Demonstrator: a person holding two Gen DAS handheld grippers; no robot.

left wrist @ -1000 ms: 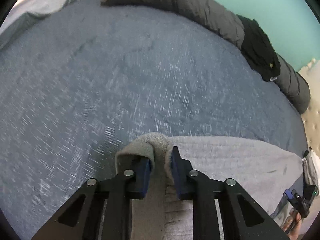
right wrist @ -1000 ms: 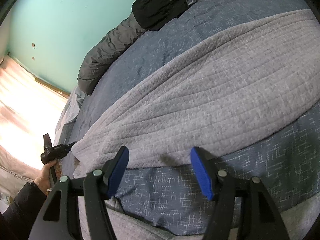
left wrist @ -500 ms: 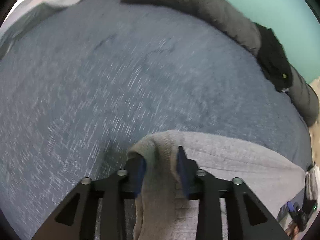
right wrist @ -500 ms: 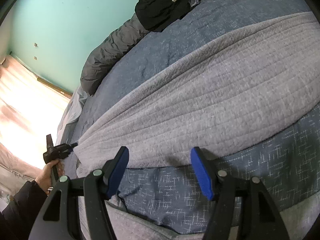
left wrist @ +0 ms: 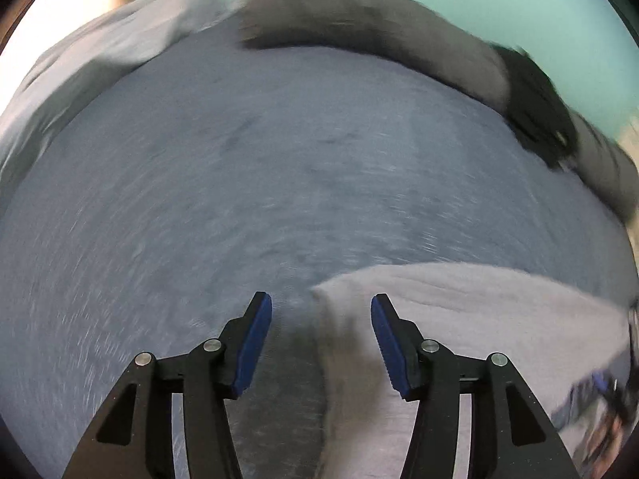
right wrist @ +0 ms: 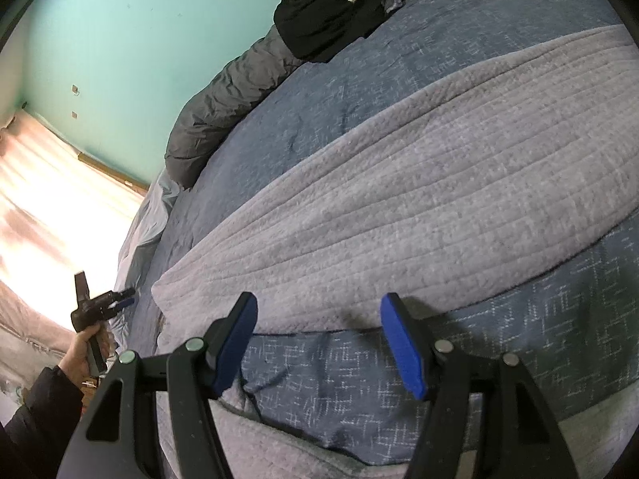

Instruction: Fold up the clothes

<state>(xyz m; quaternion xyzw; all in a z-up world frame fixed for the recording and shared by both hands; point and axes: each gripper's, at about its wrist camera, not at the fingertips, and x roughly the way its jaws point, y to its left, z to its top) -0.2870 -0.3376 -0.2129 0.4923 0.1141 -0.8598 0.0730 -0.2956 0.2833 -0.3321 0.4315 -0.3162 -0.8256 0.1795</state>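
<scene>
Your left gripper (left wrist: 321, 339) has just opened wide and let go the grey garment (left wrist: 459, 307), now lying at lower right. Your right gripper (right wrist: 317, 341) is wide open too, holding nothing. I think this fold is laid.

Blue bed cover (right wrist: 459, 36) fills the frame; a grey ribbed garment (right wrist: 399, 199) lies flat across the middle, a dark rolled duvet (right wrist: 223, 107) and a black garment (right wrist: 327, 12) sit at the upper edge.

— How many garments lie on the bed?
— Two: one grey ribbed garment (right wrist: 399, 183) spread across the blue bedspread (right wrist: 459, 28), and one black garment (right wrist: 331, 8) bunched at the far edge.
— And the bedding?
— One dark grey rolled duvet (right wrist: 223, 115) along the wall.
— Grippers?
— Two: the left gripper (left wrist: 321, 339) and the right gripper (right wrist: 319, 343).
</scene>
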